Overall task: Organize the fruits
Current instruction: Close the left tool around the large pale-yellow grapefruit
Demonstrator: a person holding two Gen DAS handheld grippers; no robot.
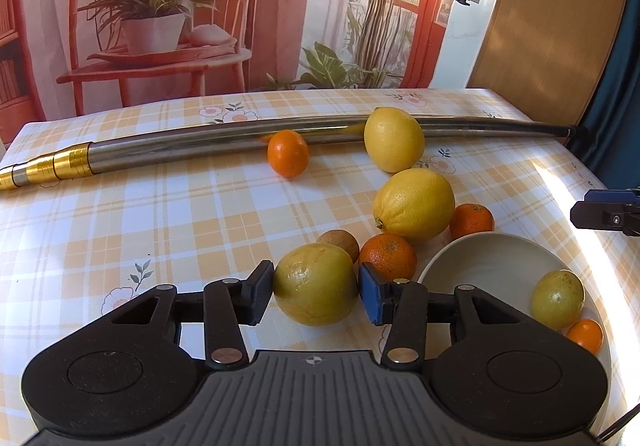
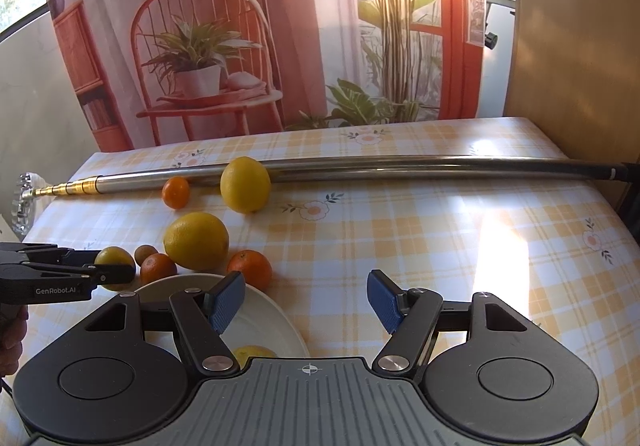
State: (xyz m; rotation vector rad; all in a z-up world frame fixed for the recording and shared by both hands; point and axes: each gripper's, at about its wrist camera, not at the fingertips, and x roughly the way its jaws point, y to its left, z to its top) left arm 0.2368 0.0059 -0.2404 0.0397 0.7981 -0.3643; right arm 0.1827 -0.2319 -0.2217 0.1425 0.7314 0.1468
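My left gripper (image 1: 316,296) is shut on a round yellow-green fruit (image 1: 315,278); both pads press its sides, just left of the white bowl (image 1: 492,270). The bowl holds a second yellow-green fruit (image 1: 557,299) and a small orange fruit (image 1: 585,335). Two lemons (image 1: 414,204) (image 1: 394,139), three mandarins (image 1: 387,256) (image 1: 472,220) (image 1: 288,153) and a small brown fruit (image 1: 341,243) lie on the cloth. My right gripper (image 2: 306,302) stands open with nothing between its fingers, over the table at the bowl's (image 2: 264,326) right edge. The right wrist view shows the left gripper (image 2: 116,266) holding the fruit (image 2: 112,257).
A long steel pole with a gold telescopic end (image 1: 224,144) lies across the far side of the checked tablecloth (image 1: 160,230). The far lemon and a mandarin rest against it. A printed backdrop hangs behind the table, and a wooden board (image 1: 552,18) stands at the back right.
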